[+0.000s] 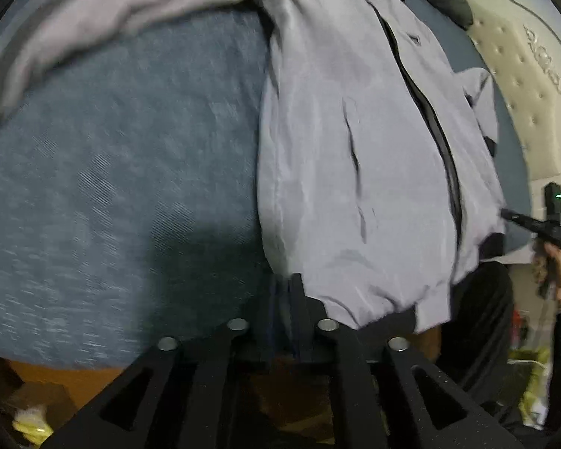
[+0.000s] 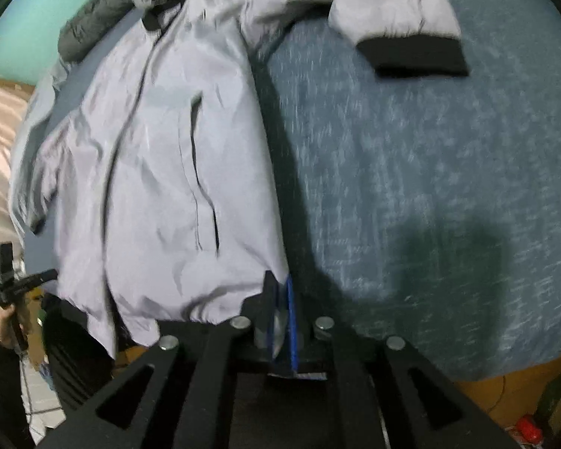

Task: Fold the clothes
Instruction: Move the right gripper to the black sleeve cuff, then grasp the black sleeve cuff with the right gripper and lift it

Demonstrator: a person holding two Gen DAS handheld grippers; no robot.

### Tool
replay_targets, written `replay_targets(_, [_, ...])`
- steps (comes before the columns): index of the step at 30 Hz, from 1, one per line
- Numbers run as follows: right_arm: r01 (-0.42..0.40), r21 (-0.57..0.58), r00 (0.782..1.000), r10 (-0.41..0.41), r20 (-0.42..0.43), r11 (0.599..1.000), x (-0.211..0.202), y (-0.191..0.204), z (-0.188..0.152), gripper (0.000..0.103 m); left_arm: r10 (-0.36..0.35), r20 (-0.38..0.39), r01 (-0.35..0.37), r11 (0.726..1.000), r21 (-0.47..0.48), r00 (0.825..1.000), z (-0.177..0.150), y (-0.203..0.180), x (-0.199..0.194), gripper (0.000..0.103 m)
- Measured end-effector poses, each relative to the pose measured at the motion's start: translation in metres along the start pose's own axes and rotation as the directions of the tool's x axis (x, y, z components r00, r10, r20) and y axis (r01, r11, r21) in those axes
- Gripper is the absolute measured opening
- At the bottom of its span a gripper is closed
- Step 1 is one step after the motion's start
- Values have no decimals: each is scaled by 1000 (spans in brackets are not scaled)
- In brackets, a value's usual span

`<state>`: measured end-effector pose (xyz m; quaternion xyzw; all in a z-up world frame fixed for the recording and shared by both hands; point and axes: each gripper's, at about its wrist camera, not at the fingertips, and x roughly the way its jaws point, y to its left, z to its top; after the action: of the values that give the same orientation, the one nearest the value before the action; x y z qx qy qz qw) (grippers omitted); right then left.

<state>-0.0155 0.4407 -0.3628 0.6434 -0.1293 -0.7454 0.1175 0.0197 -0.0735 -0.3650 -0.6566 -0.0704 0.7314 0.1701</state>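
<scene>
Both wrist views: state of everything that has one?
jacket: spread front up on the blue bed cover, not yet folded
front zip: closed
sleeve: stretched out sideways, black cuff flat
left gripper: jaws shut on the jacket's hem corner
right gripper: jaws shut on the other hem corner
dark garment: bunched near the head of the bed

A blue heathered bed [image 2: 430,187] carries a grey zip jacket [image 2: 161,172] and a dark quilted garment [image 2: 89,26].

Both claw-mounted views close, facing opposite hem corners of one jacket [image 1: 355,157].
</scene>
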Motion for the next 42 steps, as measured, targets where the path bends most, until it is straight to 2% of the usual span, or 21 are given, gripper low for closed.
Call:
replay_targets(2, [-14, 13, 999, 13, 52, 1000, -17, -7, 11, 15, 10, 39, -10, 1000, -3, 999, 10, 4, -17, 25])
replay_targets(3, [-17, 28, 996, 15, 88, 999, -27, -14, 18, 21, 15, 58, -15, 1000, -4, 998, 14, 6, -25, 28])
replay_targets(5, [-25, 75, 987, 13, 161, 997, -46, -30, 33, 33, 25, 99, -25, 1000, -5, 995, 28, 5, -35, 30])
replay_targets(8, [-56, 187, 969, 8, 248, 981, -62, -61, 55, 44, 40, 163, -40, 999, -6, 986, 55, -4, -42, 31])
replay_targets(12, [-109, 314, 948, 4, 318, 943, -69, -97, 85, 45, 57, 224, -54, 998, -19, 973, 90, -19, -42, 40])
replay_targets(15, [-113, 361, 946, -10, 323, 925, -60, -111, 98, 48, 55, 248, -50, 998, -28, 967, 96, -23, -33, 40])
replay_targets(18, [-107, 391, 948, -24, 316, 914, -48, -121, 109, 49, 47, 260, -40, 999, -32, 964, 117, -31, -25, 40])
replay_targets(21, [-99, 394, 949, -33, 314, 914, -35, -127, 119, 53, 41, 266, -32, 999, -38, 963, 124, -33, -18, 41])
replay_targets(29, [-49, 371, 958, -61, 280, 928, -7, -135, 131, 53, 37, 264, -23, 998, -56, 964, 135, -29, -4, 43])
replay_targets(31, [-33, 349, 957, -71, 280, 936, -4, -133, 131, 47, 41, 262, -26, 998, -60, 964, 136, -27, -3, 44])
replay_targets(33, [-18, 329, 957, -79, 280, 944, -4, -130, 131, 24, 44, 260, -28, 997, -66, 964, 137, -24, -2, 44])
replay_targets(36, [6, 300, 956, -94, 278, 954, -6, -126, 131, 4, 47, 263, -29, 997, -75, 964, 138, -22, -3, 44])
replay_targets(38, [14, 273, 951, -97, 293, 962, -12, -121, 132, 2, 48, 266, -28, 996, -79, 963, 138, -21, -5, 44])
replay_targets(42, [19, 244, 927, -109, 360, 970, -42, -118, 133, 0, 47, 275, -26, 996, -80, 960, 138, -21, -12, 44])
